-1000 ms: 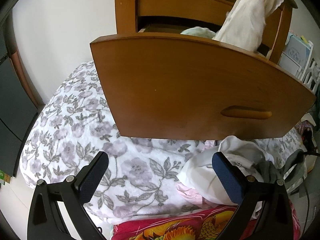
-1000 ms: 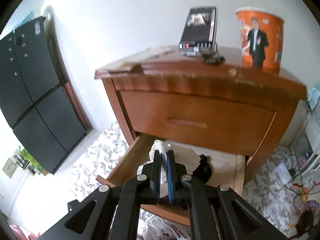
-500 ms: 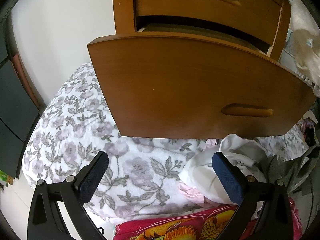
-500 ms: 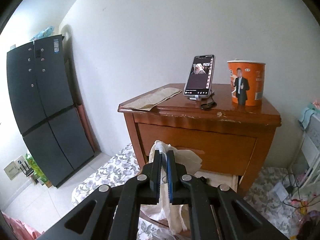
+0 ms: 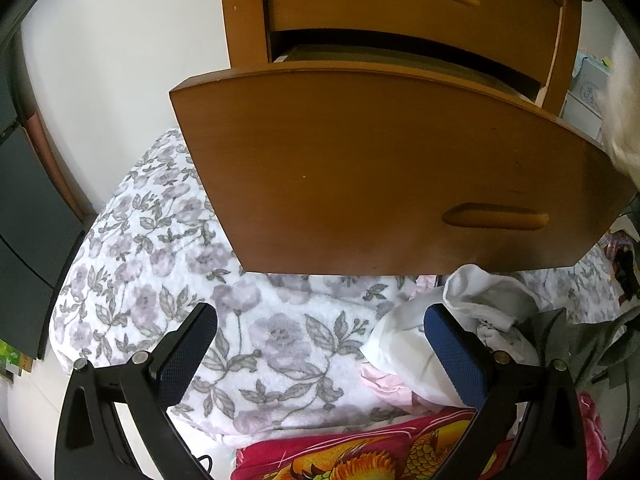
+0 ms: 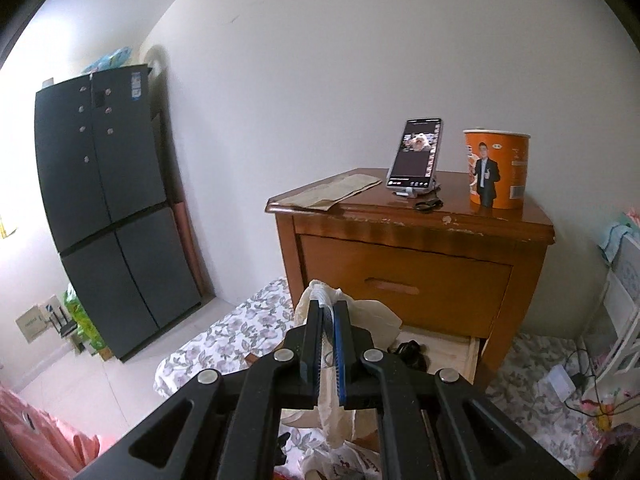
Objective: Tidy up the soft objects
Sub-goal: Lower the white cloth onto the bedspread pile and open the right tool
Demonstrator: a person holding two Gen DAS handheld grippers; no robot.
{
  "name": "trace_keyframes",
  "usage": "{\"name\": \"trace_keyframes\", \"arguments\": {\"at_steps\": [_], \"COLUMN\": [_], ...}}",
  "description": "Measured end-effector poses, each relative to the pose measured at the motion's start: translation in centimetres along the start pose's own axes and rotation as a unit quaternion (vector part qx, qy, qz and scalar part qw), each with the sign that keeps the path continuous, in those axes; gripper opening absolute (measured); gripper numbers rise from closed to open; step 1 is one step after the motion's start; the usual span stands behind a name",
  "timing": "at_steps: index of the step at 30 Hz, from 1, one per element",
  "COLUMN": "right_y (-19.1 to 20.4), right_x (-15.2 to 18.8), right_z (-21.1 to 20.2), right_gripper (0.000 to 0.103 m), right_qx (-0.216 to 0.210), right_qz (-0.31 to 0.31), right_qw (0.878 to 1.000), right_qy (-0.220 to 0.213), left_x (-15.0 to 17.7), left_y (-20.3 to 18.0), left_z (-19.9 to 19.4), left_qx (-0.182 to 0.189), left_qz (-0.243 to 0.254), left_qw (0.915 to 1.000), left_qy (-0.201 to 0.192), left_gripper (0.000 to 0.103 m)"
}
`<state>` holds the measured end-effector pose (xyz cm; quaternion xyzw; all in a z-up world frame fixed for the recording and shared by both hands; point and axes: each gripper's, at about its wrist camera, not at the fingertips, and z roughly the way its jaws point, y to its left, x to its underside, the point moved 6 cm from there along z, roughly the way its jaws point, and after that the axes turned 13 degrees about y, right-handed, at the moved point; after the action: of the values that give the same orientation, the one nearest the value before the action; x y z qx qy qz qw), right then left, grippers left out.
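White walls, pale tiled floor, and a tall dark refrigerator (image 6: 108,216) standing off to the left in the right wrist view. Against the wall sits a wooden nightstand (image 6: 408,248), its top carrying a flat sheet of paper (image 6: 332,192), a phone (image 6: 416,156) propped upright on a stand, and an orange paper tub (image 6: 498,170) just beside it. The upper drawer is closed; the lower drawer (image 5: 400,168) is pulled right out over a floral blanket (image 5: 160,248) spread on the floor. Up close now: the right gripper (image 6: 329,316) is clenched tight on a cream cloth (image 6: 320,296), a fold bunching above the fingers and the rest hanging down between and below them, in front of the open drawer. Something small and dark lies inside that drawer, too unclear to name. Over on the left wrist view, the left gripper (image 5: 320,356) hangs with its fingers spread wide and nothing between them but blanket. A pile of white clothes (image 5: 472,320) lies by the right-hand finger, under the drawer front, with a pink garment and a red and gold patterned blanket (image 5: 380,456) at the near edge.
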<state>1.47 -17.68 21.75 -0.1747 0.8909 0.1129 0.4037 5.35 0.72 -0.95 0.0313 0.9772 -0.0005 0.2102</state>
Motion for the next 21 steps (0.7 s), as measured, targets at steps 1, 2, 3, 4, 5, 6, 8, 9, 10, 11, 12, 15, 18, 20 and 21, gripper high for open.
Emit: {"name": "trace_keyframes", "arguments": {"at_steps": [1, 2, 3, 4, 5, 6, 8, 9, 10, 11, 12, 15, 18, 20, 21], "right_y": [0.1, 0.2, 0.3, 0.4, 0.6, 0.7, 1.1, 1.2, 1.3, 1.3, 1.3, 1.0, 0.5, 0.0, -0.4], "right_x": [0.2, 0.5, 0.8, 1.3, 1.8, 2.2, 3.1, 3.6, 4.1, 4.6, 5.0, 6.5, 8.5, 10.3, 11.5], "right_z": [0.2, 0.4, 0.7, 1.2, 1.8, 2.3, 3.5, 4.1, 4.8, 5.3, 5.8, 7.5, 9.8, 11.7, 13.0], "right_gripper": [0.006, 0.006, 0.006, 0.006, 0.006, 0.006, 0.006, 0.006, 0.006, 0.006, 0.006, 0.008, 0.008, 0.008, 0.008], "right_qx": [0.0, 0.0, -0.001, 0.001, 0.005, 0.008, 0.019, 0.02, 0.019, 0.019, 0.02, 0.016, 0.025, 0.025, 0.025], "right_qz": [-0.004, -0.006, -0.009, -0.012, -0.019, -0.023, -0.035, -0.039, -0.042, -0.043, -0.042, -0.038, -0.037, -0.03, -0.023], "right_qw": [1.0, 1.0, 1.0, 0.999, 0.999, 0.998, 0.996, 0.994, 0.993, 0.992, 0.99, 0.986, 0.978, 0.97, 0.964], "right_qy": [0.006, 0.012, 0.021, 0.034, 0.049, 0.059, 0.085, 0.097, 0.11, 0.121, 0.13, 0.161, 0.206, 0.24, 0.264], "left_x": [0.0, 0.0, 0.0, 0.0, 0.1, 0.1, 0.1, 0.1, 0.1, 0.1, 0.1, 0.1, 0.1, 0.1, 0.1], "left_y": [0.0, 0.0, 0.0, 0.0, 0.0, 0.1, 0.1, 0.1, 0.1, 0.1, 0.1, 0.1, 0.1, 0.2, 0.2], "left_z": [0.0, -0.1, -0.1, -0.1, -0.1, -0.1, -0.1, -0.2, -0.1, -0.1, -0.1, -0.1, -0.2, -0.2, -0.2], "left_qx": [-0.001, -0.002, -0.002, -0.002, -0.002, -0.002, -0.002, -0.002, -0.002, -0.002, -0.001, -0.001, -0.001, 0.0, 0.001], "left_qz": [0.001, 0.001, 0.001, 0.0, 0.0, 0.0, 0.0, 0.0, 0.0, 0.0, 0.0, -0.001, -0.001, -0.002, -0.002], "left_qw": [1.0, 1.0, 1.0, 1.0, 1.0, 1.0, 1.0, 1.0, 1.0, 1.0, 1.0, 1.0, 1.0, 1.0, 1.0], "left_qy": [0.0, -0.001, -0.001, -0.002, -0.002, -0.002, -0.002, -0.003, -0.003, -0.004, -0.004, -0.003, -0.004, -0.003, -0.003], "left_gripper": [0.103, 0.103, 0.103, 0.103, 0.103, 0.103, 0.103, 0.103, 0.103, 0.103, 0.103, 0.103, 0.103, 0.103, 0.103]}}
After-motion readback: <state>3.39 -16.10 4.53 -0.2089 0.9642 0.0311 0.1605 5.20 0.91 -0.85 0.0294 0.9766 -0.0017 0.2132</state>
